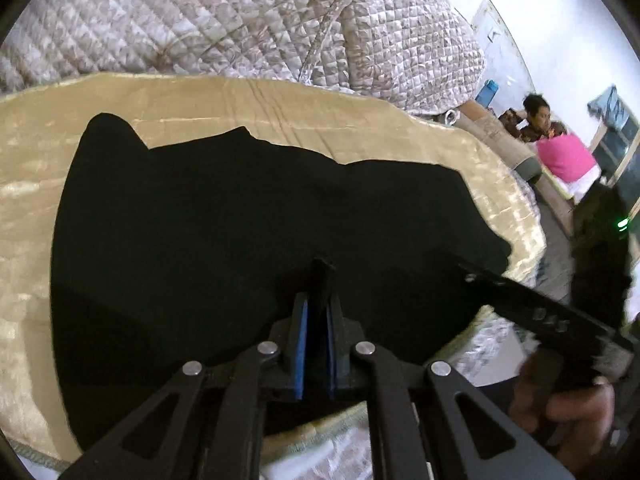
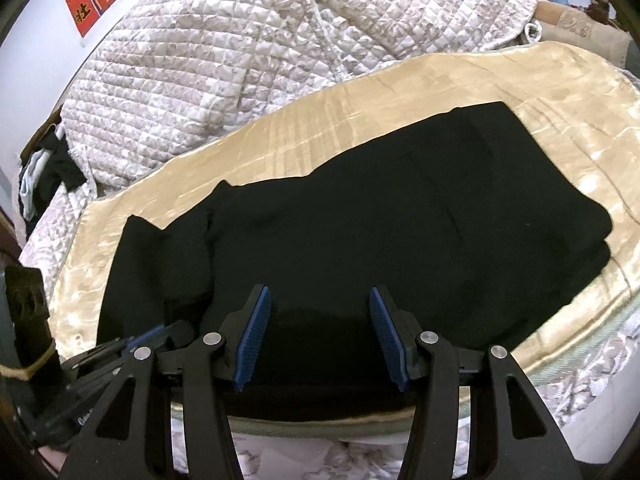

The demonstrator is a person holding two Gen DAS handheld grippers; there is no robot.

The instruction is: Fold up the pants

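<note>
Left wrist view: left gripper (image 1: 318, 276) clenched on near edge of black pants (image 1: 240, 216) lying on gold blanket (image 1: 200, 96), right gripper (image 2: 320, 300) released above; next, prob. grip w/ right & fold over.

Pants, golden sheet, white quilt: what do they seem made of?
Pants: matte black cloth, probably knit or cotton; no sheen, soft folds. Sheet: satiny or plush synthetic, judging by its glossy highlights. Quilt: stitched padded fabric, diamond quilting visible.
</note>
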